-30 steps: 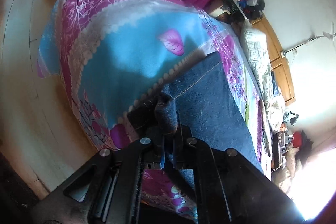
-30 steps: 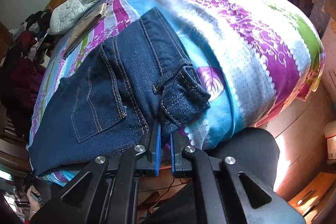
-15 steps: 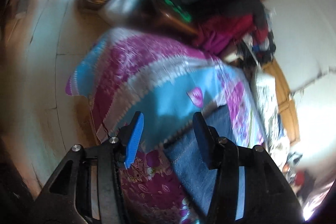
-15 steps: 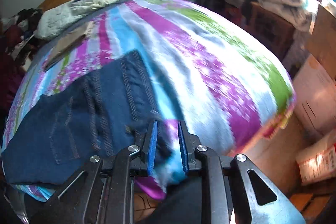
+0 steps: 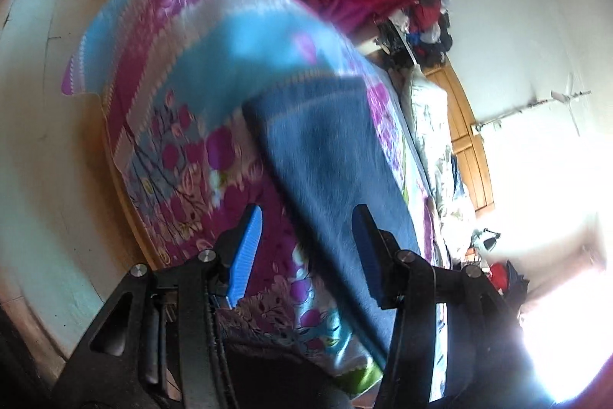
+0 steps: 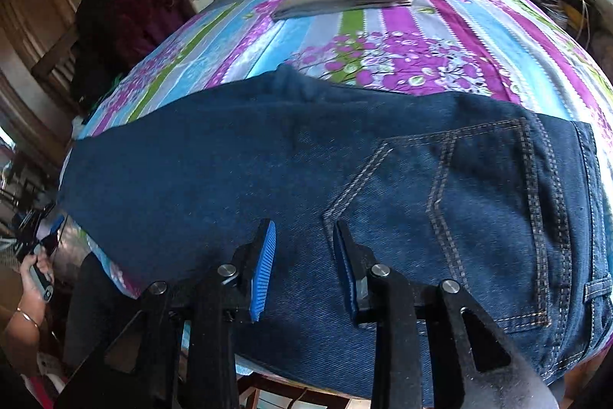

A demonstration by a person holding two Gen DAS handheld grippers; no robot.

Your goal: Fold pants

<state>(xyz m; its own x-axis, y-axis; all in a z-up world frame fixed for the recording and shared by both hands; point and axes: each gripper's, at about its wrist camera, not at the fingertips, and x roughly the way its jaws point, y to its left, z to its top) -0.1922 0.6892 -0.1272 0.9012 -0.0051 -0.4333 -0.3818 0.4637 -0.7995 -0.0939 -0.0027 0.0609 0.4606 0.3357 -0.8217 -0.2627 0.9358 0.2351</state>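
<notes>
The jeans (image 6: 345, 179) lie flat across the bed (image 6: 383, 37), folded lengthwise, directly under and ahead of the right gripper (image 6: 302, 271), whose jaws stand moderately apart and hold nothing. The left gripper (image 5: 306, 252) hovers wide and empty over the leg end (image 5: 325, 148), which stretches away ahead of it. The next fold looks like bringing the legs toward the waist. To do it well, each gripper should pinch both layers at an edge, lift evenly, and lay the hem square with the back pocket (image 6: 486, 217).
</notes>
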